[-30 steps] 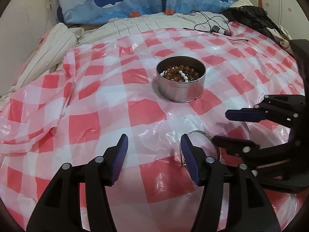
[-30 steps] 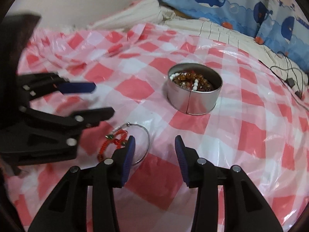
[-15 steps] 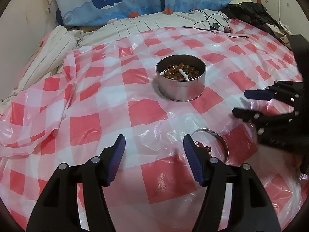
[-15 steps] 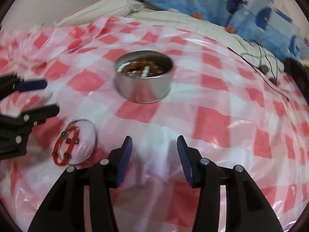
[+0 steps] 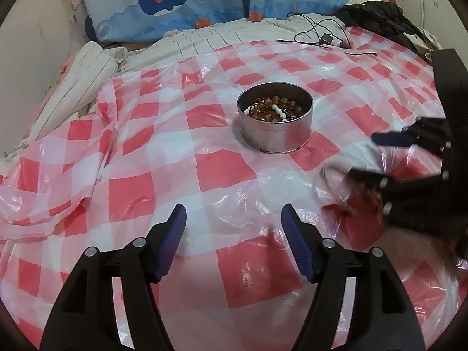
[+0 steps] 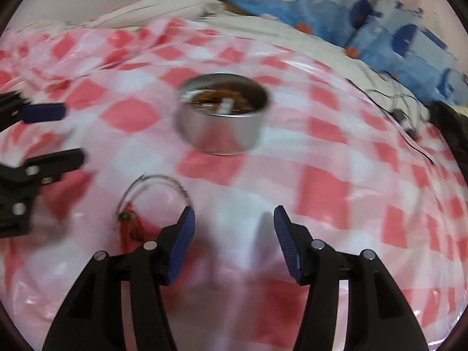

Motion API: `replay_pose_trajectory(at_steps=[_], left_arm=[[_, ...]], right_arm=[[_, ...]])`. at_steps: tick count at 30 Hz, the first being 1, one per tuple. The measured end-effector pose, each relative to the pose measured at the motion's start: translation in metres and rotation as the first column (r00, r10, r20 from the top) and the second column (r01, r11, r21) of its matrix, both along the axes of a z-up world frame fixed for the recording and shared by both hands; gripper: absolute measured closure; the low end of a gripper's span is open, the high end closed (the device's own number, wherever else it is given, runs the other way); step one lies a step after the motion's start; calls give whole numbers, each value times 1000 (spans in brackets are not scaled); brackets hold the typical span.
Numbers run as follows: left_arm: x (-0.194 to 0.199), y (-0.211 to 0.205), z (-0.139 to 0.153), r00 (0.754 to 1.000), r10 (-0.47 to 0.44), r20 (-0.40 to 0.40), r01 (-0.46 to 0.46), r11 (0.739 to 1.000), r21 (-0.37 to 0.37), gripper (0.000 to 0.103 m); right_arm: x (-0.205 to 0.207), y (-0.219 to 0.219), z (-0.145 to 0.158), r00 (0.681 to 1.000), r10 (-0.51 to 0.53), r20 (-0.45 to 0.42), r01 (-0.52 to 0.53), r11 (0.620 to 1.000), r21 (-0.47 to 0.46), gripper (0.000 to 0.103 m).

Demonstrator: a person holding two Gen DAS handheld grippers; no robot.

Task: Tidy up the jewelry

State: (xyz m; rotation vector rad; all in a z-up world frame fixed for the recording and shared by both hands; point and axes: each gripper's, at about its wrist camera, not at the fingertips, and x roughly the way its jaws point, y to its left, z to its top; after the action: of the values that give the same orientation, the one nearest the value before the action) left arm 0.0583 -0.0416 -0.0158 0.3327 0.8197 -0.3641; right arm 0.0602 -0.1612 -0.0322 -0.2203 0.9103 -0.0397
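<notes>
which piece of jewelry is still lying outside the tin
The thin silver bangle with the red beaded strand on the checked cloth; the amber and white beads are inside the tin.

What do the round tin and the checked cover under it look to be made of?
Round tin: apparently thin brushed metal, going by its dull silver wall and vertical seam. Checked cover: likely thin plastic sheet, since it is glossy, slightly see-through and wrinkled with shiny highlights.
</notes>
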Motion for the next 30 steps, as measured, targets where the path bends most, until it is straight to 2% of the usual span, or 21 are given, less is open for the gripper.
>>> replay_pose_trajectory(at_steps=[2,7,11,15,18,22,24,26,28,30], left_arm=[[0,0,-1,1000,-4,-1,4,1000,6,38],[1,0,-2,1000,-7,-3,7,1000,13,38],[0,-1,-3,1000,-15,-7,15,1000,12,37],[3,3,-1,999,-17,-30,16,999,-39,37],[-5,-5,3,996,-88,-5,88,993,-74,37],[-21,-39,1,965,-261,17,261,963,-69,37],[-26,-62,0,947,-318,36,319,947,-33,37],[-22,-78,-1,950,-312,21,312,950,-14,37],[-20,-86,-4,953,-304,-4,304,952,-38,37],[-19,-95,-8,953,-302,-21,302,953,-6,37]], right_arm=[[0,-13,1,999,-32,-2,32,999,6,49],[2,-37,4,998,-57,-30,61,987,151,49],[0,-37,5,998,-52,-26,55,985,163,48],[0,-39,6,998,-58,-25,62,983,170,48],[0,-44,9,998,-63,-25,67,974,216,48],[-1,-49,14,997,-75,-16,77,969,236,47],[-2,-53,16,996,-85,-11,85,965,248,47],[-3,-57,19,996,-93,-7,91,958,270,47],[-4,-63,23,995,-104,-2,100,949,298,47],[-5,-68,26,994,-113,1,107,940,325,47]])
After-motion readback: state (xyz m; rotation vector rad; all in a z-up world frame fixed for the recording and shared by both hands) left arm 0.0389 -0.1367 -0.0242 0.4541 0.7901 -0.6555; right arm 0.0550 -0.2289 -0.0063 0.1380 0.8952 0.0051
